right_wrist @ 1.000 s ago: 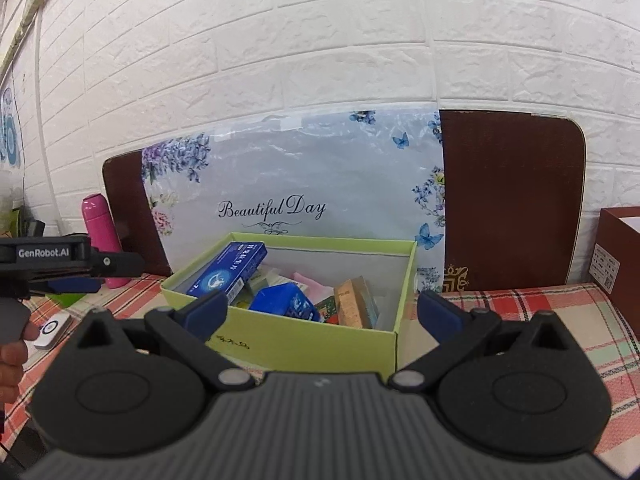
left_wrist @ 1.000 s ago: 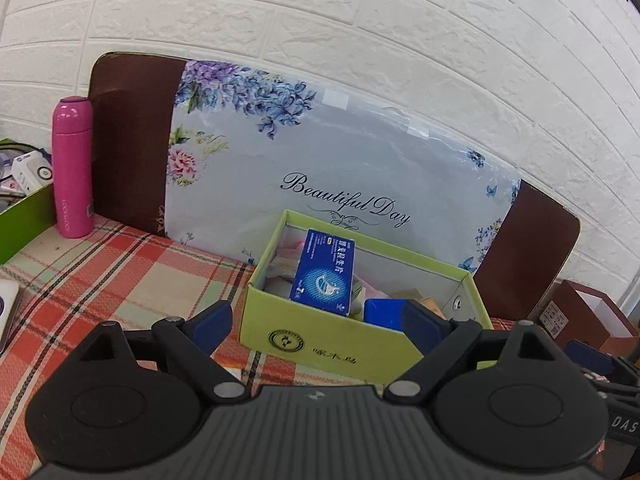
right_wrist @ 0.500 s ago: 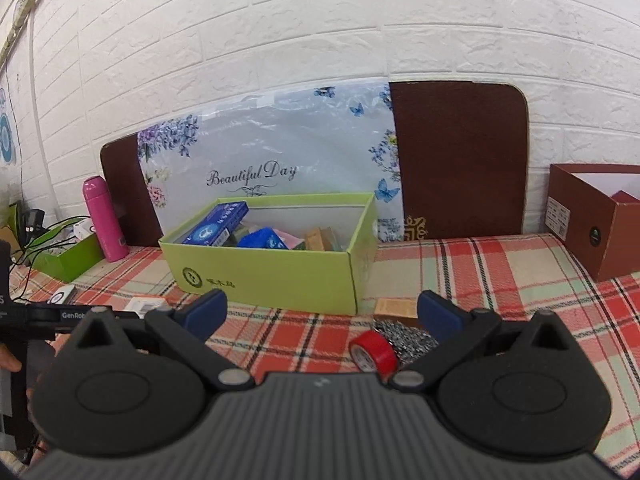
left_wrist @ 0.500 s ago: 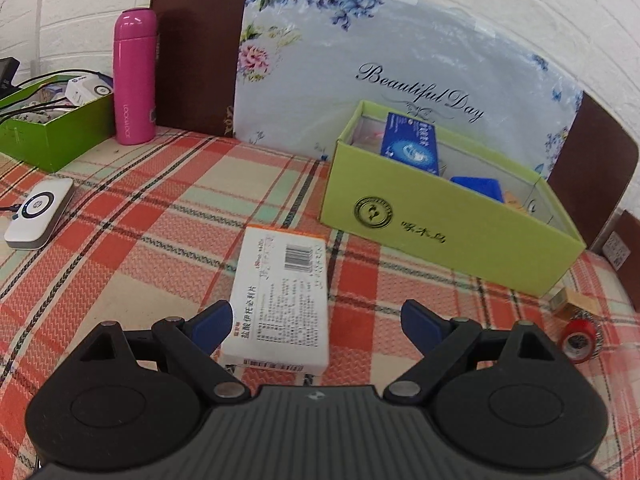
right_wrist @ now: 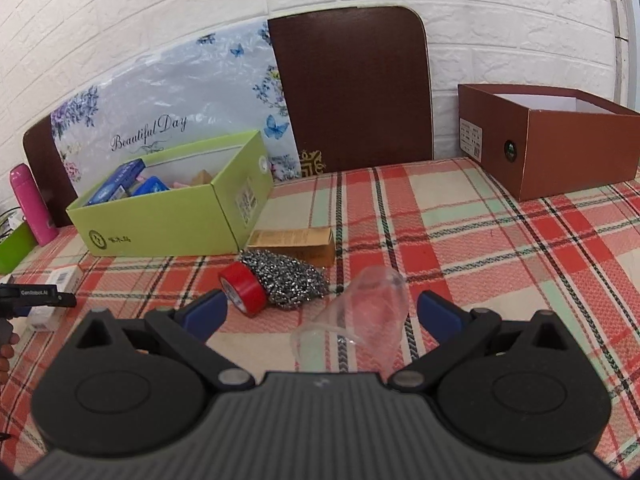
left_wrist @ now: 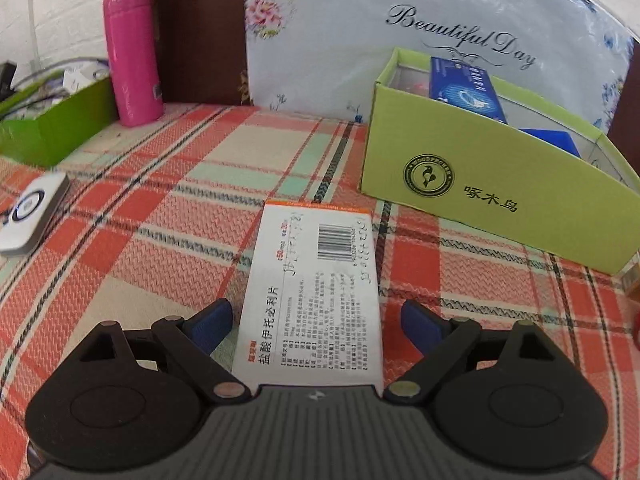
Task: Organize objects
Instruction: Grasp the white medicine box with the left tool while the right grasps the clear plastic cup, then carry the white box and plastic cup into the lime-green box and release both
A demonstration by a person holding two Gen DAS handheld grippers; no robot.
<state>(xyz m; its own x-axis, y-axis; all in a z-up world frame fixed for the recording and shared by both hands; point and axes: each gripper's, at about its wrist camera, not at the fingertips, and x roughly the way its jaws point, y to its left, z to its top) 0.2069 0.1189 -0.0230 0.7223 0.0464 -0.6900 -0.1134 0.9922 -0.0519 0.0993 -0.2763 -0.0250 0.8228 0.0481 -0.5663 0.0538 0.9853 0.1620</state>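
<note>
the surface (left_wrist: pixel 168 216) wears a red, cream and green plaid. lime-green box (left_wrist: pixel 492 200), pink bottle (left_wrist: pixel 132 56), red tape roll (right_wrist: pixel 243 289).

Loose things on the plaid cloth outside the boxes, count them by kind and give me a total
Flat white medicine box: 1
Tan carton: 1
Red tape roll: 1
Steel wool scrubber: 1
Clear plastic cup: 1
Pink flask: 1
White gadget: 1
Total: 7

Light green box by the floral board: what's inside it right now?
Inside the light green box: a blue carton leaning on the far-left wall, a second blue pack, something tan. The front wall hides anything lower.
</note>
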